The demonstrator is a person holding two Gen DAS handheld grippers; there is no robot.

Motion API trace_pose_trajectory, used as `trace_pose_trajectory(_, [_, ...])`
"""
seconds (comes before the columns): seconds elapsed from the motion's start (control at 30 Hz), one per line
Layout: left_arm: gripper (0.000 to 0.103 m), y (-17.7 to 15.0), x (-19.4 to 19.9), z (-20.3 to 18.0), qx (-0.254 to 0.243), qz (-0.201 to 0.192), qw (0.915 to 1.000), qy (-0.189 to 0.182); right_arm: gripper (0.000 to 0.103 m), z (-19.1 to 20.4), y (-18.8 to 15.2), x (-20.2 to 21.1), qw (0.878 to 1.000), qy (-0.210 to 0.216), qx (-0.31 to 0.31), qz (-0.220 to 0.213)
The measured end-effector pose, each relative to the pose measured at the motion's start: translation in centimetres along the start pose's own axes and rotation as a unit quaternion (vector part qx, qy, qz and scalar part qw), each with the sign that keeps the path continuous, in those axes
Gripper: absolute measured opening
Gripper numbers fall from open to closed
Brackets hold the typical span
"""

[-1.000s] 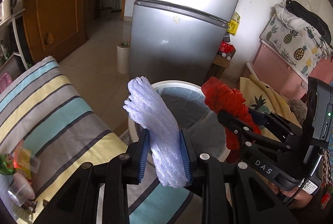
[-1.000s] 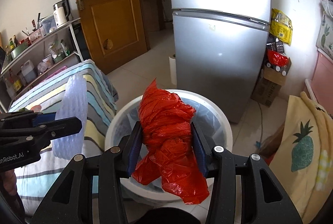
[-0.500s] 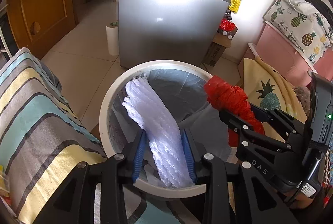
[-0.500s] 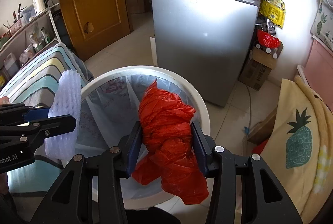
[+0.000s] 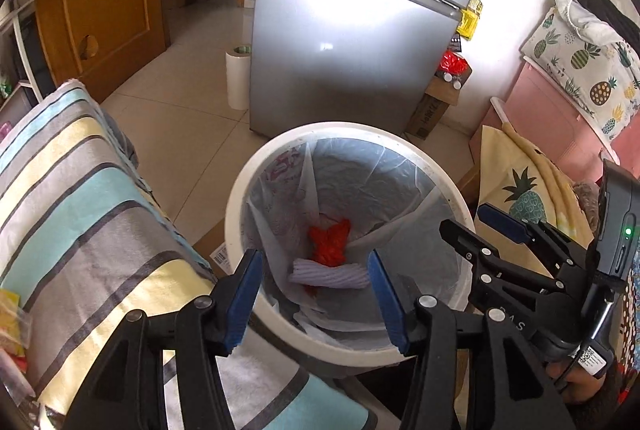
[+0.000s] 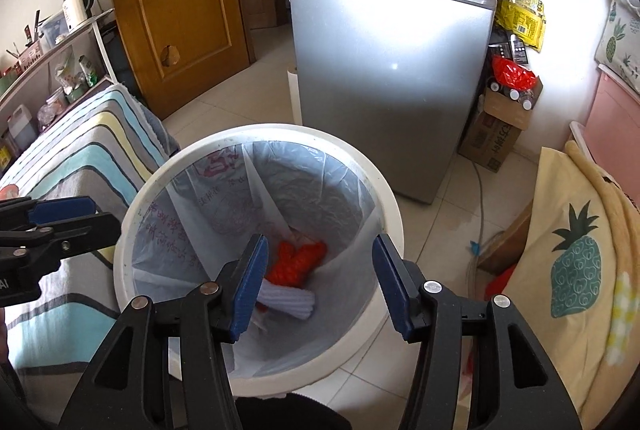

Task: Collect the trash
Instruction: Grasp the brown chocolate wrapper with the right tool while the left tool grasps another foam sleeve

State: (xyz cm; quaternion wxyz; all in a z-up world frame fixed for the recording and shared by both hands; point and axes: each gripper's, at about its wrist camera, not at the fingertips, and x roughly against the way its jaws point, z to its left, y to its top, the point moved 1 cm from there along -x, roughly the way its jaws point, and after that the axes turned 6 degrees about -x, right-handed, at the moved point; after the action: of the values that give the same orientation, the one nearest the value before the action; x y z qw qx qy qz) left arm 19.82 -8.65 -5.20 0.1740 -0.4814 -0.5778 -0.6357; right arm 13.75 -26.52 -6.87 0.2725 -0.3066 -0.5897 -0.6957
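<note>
Red plastic bag (image 5: 330,240): crumpled, lying at the bottom of the lined bin, touching the foam piece.

White foam sleeve (image 5: 329,273): ribbed, lying on its side at the bottom of the same bin, partly overlapping the red bag's near edge.

Trash bin (image 5: 236,206): round, white-rimmed, lined with a translucent bag (image 5: 384,186) bearing red print on its left wall; standing on the tiled floor, just beside the striped cover.

Left gripper (image 5: 316,292): hovering over the bin's near rim, pointing steeply down; jaws opening, blue pads standing apart, nothing pressed between them.

Right gripper (image 6: 318,280): hovering over the bin just beside the left one; jaws opening, pads wide apart, gripping nothing. A hand (image 5: 580,380) is holding its body at the lower right of the left wrist view.

Striped cover (image 5: 76,198): grey, teal and yellow bands, lying over a raised surface left of the bin.

Fridge (image 6: 384,70): silver, two-door, standing behind the bin.

Cardboard box (image 6: 496,134): sitting on the floor right of the fridge.

Pineapple-print blanket (image 6: 576,270): lying right of the bin.
</note>
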Motion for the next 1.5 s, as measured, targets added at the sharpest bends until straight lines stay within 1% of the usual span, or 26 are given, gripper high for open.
trace_pose_trajectory(0.2, [0.055, -2.0, 4.0, 1.6, 0.019, -0.034, 0.9989, 0.024, 0.055, 1.4, -0.3, 2.0, 1.000, 0.018, 0.002, -0.022])
trace_pose_trajectory(0.3, [0.057, -3.0, 6.3, 2.8, 0.023, -0.051, 0.9967, 0.059, 0.055, 2.5, -0.3, 3.0, 0.999, 0.028, 0.006, -0.032])
trace_pose_trajectory(0.4, [0.057, -4.3, 8.5, 4.0, 0.037, -0.066, 0.9949, 0.067, 0.055, 4.1, -0.6, 4.0, 0.998, 0.045, 0.013, -0.040])
trace_pose_trajectory(0.6, [0.058, -7.1, 12.4, 7.1, 0.073, -0.086, 0.9889, 0.098, 0.055, 7.8, -1.6, 5.4, 0.995, 0.080, 0.038, -0.041])
trace_pose_trajectory(0.7, [0.058, -8.9, 14.4, 8.6, 0.086, -0.100, 0.9817, 0.137, 0.056, 10.0, -2.3, 5.9, 0.992, 0.102, 0.055, -0.039])
trace_pose_trajectory(0.8, [0.058, -10.4, 16.4, 10.1, 0.107, -0.113, 0.9764, 0.150, 0.056, 12.3, -2.9, 6.1, 0.989, 0.126, 0.069, -0.032])
trace_pose_trajectory(0.87, [0.060, -11.5, 17.9, 11.0, 0.115, -0.123, 0.9712, 0.168, 0.056, 13.9, -3.4, 6.3, 0.987, 0.141, 0.078, -0.028])
trace_pose_trajectory(0.97, [0.062, -13.1, 19.6, 12.4, 0.128, -0.128, 0.9646, 0.192, 0.056, 16.1, -4.0, 6.5, 0.982, 0.166, 0.087, -0.021])
trace_pose_trajectory(1.07, [0.063, -14.4, 21.2, 14.1, 0.152, -0.140, 0.9584, 0.197, 0.056, 18.3, -4.7, 6.4, 0.978, 0.183, 0.097, -0.011])
trace_pose_trajectory(1.17, [0.065, -15.5, 21.9, 15.7, 0.162, -0.136, 0.9549, 0.208, 0.056, 20.6, -5.4, 6.2, 0.974, 0.198, 0.107, 0.000])
trace_pose_trajectory(1.23, [0.065, -16.1, 21.9, 16.7, 0.169, -0.128, 0.9546, 0.210, 0.056, 21.7, -6.0, 6.2, 0.972, 0.209, 0.112, 0.008])
trace_pose_trajectory(1.33, [0.065, -16.9, 21.5, 18.3, 0.181, -0.117, 0.9564, 0.197, 0.056, 23.5, -6.6, 6.1, 0.968, 0.219, 0.119, 0.023])
trace_pose_trajectory(1.37, [0.065, -17.1, 21.5, 18.6, 0.183, -0.111, 0.9555, 0.203, 0.056, 24.1, -6.7, 5.9, 0.967, 0.222, 0.120, 0.028])
trace_pose_trajectory(1.43, [0.065, -17.2, 21.3, 18.8, 0.169, -0.108, 0.9575, 0.207, 0.056, 25.2, -7.0, 5.7, 0.965, 0.230, 0.123, 0.038])
trace_pose_trajectory(1.5, [0.065, -17.2, 21.1, 19.2, 0.168, -0.106, 0.9595, 0.200, 0.056, 26.1, -7.1, 5.5, 0.964, 0.229, 0.127, 0.044])
